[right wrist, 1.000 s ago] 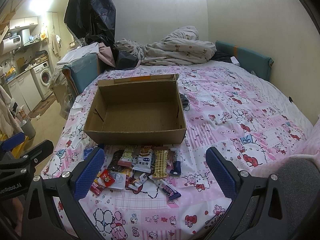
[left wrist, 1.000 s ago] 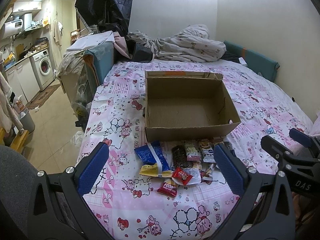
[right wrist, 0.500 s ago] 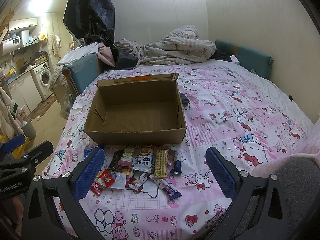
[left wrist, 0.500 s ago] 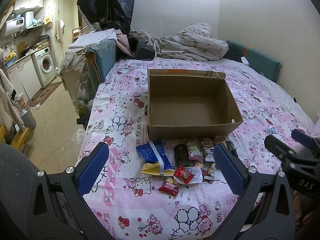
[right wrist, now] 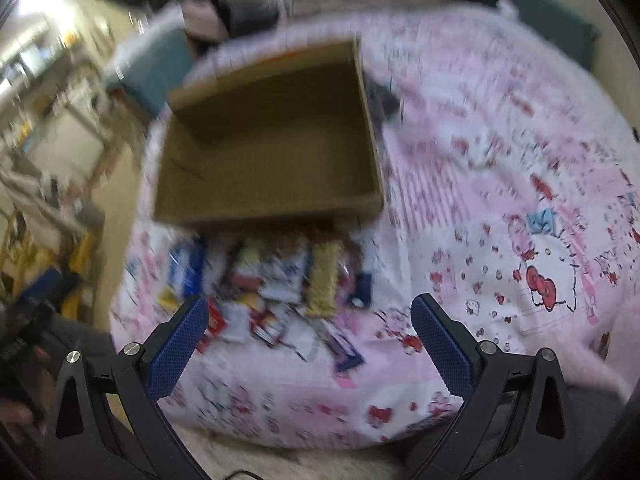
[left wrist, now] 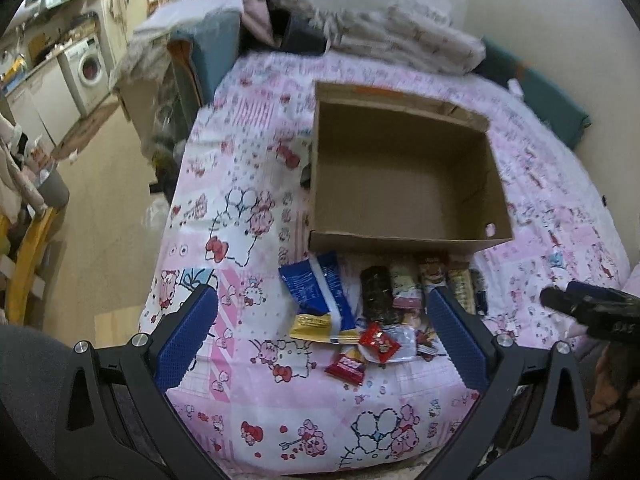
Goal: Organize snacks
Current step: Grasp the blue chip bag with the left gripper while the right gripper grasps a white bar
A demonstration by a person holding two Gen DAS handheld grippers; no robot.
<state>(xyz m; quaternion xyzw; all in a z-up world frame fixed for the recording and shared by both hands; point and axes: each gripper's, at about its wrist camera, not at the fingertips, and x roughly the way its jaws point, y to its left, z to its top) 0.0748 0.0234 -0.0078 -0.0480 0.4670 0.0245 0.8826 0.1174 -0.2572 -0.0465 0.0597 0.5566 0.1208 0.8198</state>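
Note:
An open, empty cardboard box [left wrist: 404, 172] [right wrist: 272, 152] sits on the pink patterned bed. In front of its near wall lies a heap of snack packets [left wrist: 384, 304] [right wrist: 280, 292]: a blue bag [left wrist: 316, 288], a dark bar [left wrist: 376, 288], a small red packet [left wrist: 378, 340] and several others. My left gripper [left wrist: 322, 334] hovers open above the near side of the heap, holding nothing. My right gripper [right wrist: 308, 334] is also open and empty over the heap's near edge; its view is blurred by motion. Each gripper shows at the edge of the other's view.
The bed [left wrist: 248, 208] drops off to a wooden floor [left wrist: 100, 200] on the left, where a washing machine [left wrist: 90, 70] and cabinets stand. A crumpled duvet [left wrist: 400, 44] and teal cushions [left wrist: 560, 108] lie at the far end by the wall.
Both grippers have moved forward and tilted down toward the snack heap, so box and packets look larger and lower. The right view has become blurred. Jaws stay open.

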